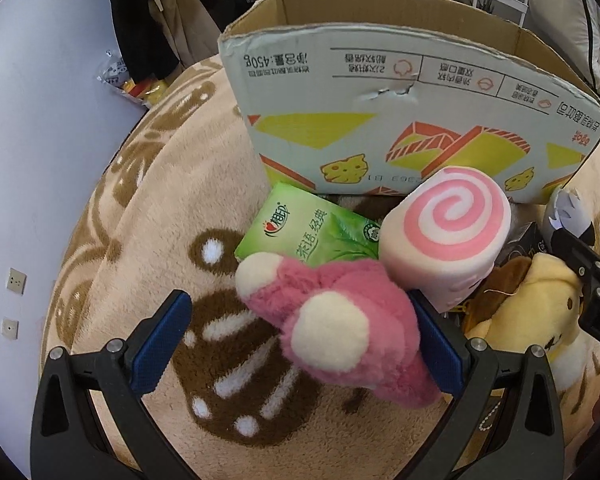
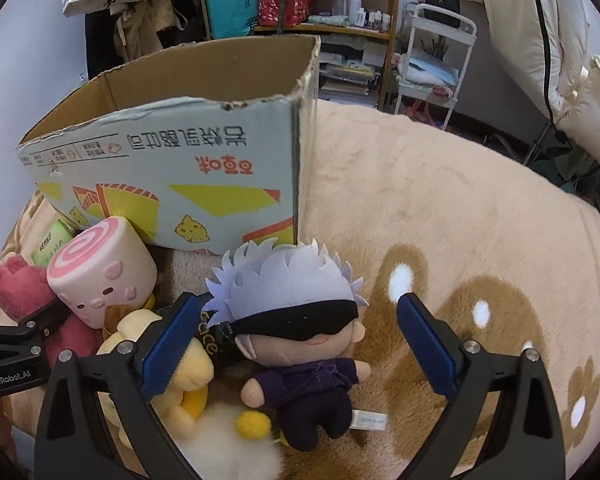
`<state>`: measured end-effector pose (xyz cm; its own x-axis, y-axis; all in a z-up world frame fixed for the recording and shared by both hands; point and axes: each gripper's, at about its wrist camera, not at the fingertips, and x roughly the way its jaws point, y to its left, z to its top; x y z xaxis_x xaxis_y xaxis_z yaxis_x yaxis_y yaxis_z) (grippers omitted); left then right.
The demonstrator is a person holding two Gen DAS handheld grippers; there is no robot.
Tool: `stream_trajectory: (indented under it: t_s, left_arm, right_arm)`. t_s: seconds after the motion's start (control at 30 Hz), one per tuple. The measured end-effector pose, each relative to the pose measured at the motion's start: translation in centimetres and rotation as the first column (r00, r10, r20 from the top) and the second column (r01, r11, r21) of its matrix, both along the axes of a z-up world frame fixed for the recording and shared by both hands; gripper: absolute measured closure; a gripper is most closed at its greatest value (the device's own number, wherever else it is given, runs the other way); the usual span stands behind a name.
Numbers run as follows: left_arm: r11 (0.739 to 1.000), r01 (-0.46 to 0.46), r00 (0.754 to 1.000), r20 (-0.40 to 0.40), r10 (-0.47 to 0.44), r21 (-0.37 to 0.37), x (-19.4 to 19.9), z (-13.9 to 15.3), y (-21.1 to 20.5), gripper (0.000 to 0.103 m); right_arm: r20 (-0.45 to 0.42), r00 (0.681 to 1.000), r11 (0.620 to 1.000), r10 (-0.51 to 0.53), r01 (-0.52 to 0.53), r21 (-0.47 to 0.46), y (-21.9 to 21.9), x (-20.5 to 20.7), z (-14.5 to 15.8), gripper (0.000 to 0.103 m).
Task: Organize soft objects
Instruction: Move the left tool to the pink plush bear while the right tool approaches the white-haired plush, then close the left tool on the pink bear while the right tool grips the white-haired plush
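Both claws gape wide: left claw around pink plush, right claw around doll.

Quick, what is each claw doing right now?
Left gripper: open, around the pink plush, not gripping.
Right gripper: open, around the doll, holding nothing.
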<state>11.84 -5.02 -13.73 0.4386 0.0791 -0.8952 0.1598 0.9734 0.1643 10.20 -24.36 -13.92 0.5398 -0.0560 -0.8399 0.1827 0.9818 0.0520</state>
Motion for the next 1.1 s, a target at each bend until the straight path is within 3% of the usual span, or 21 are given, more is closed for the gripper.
stream_trajectory:
  t_s: [0.3, 0.47, 0.6, 0.67, 0.7, 0.73, 1.1]
  left_arm:
    - [0.999, -0.02, 1.0, -0.012, 0.02, -0.035, 0.3, -0.8, 0.6, 0.0]
    - [0.998, -0.003, 1.0, -0.011, 0.002, -0.057, 0.2, -0.9, 0.8, 0.002]
    - [0.988, 0.014, 0.999, -0.043, -0.021, -0.152, -0.1, -0.8, 1.1, 0.025]
    - [0.98, 0.017, 0.998, -0.058, -0.029, -0.197, -0.1, -0.8, 1.2, 0.04]
    - [0.972, 0.02, 0.997, -0.067, -0.037, -0.235, -0.2, -0.8, 1.2, 0.053]
    - [0.965, 0.019, 0.996, -0.075, -0.039, -0.261, -0.3, -0.7, 1.3, 0.057]
    - [0.97, 0.018, 0.999, -0.045, -0.03, -0.244, -1.4, 0.1, 1.1, 0.06]
  right_arm:
    - [-0.015, 1.0, 1.0, -0.016, 0.016, 0.022, -0.9, 0.3, -0.6, 0.001]
    - [-0.028, 0.999, 0.999, -0.019, 0.021, 0.047, -1.5, 0.4, -0.9, 0.007]
    - [-0.022, 1.0, 0.998, -0.008, 0.01, 0.059, -1.6, 0.4, -1.1, 0.017]
    - [-0.025, 1.0, 0.998, 0.004, -0.002, 0.061, -1.4, 0.5, -1.2, 0.024]
    - [-0.026, 1.0, 0.998, 0.012, -0.01, 0.061, -1.3, 0.5, -1.2, 0.028]
    - [-0.026, 0.999, 0.998, 0.021, -0.019, 0.064, -1.1, 0.6, -1.3, 0.031]
    - [-0.005, 1.0, 0.998, 0.008, -0.007, 0.069, -1.0, 0.0, -1.0, 0.035]
